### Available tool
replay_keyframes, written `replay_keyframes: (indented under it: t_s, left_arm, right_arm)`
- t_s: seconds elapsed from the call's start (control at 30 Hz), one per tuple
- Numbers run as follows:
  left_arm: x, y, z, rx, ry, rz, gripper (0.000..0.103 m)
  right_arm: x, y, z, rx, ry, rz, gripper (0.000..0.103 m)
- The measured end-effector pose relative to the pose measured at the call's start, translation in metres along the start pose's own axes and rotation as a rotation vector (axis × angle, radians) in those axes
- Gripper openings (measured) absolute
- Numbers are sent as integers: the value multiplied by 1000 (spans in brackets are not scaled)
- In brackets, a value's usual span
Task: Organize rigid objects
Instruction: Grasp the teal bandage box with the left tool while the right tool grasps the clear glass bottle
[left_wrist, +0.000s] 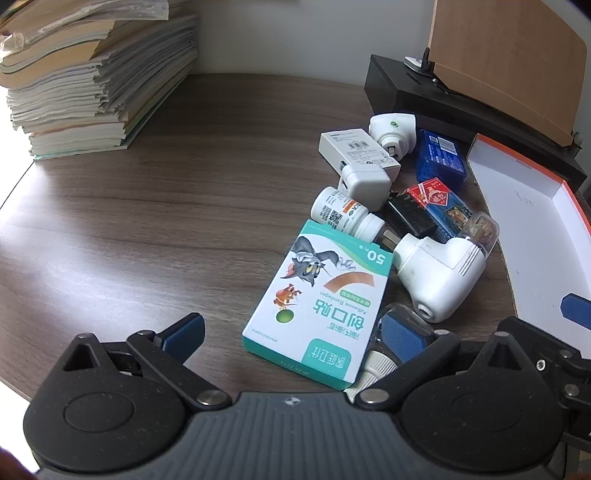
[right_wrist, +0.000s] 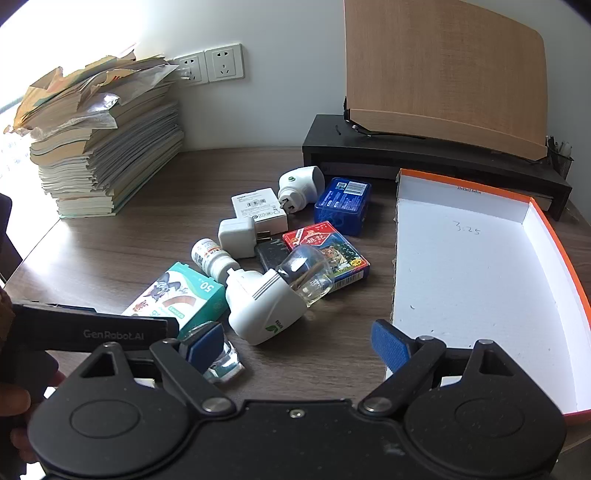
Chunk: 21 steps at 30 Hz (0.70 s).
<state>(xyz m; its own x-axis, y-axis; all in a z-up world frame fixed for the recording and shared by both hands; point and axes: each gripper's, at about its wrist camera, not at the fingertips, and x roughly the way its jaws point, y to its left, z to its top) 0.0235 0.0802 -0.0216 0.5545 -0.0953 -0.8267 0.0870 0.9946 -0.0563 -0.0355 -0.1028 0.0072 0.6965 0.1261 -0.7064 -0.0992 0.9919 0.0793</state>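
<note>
Both grippers, left gripper (left_wrist: 291, 338) and right gripper (right_wrist: 297, 345), hang wide open and empty over the desk (left_wrist: 166, 221). Small items cluster around the bandage box (left_wrist: 317, 302), beside an empty tray (right_wrist: 469, 280), probably their destination.

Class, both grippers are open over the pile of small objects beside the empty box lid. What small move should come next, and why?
Probably lower the left gripper onto the bandage box and close. Both grippers hold nothing, that box lies nearest between its open fingers, and the orange-edged box lid has nothing in it.
</note>
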Motion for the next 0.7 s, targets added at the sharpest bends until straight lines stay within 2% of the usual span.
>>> replay_keyframes:
  t_s: [0.53,0.7]
  left_arm:
    - [5,-1,1,22,9,-3,103]
    - [8,-2,0,30,14,-3,103]
  right_arm:
    - [0,4,-3,16,-7,6,102]
    - [1,2,-2,54,-19,35,102]
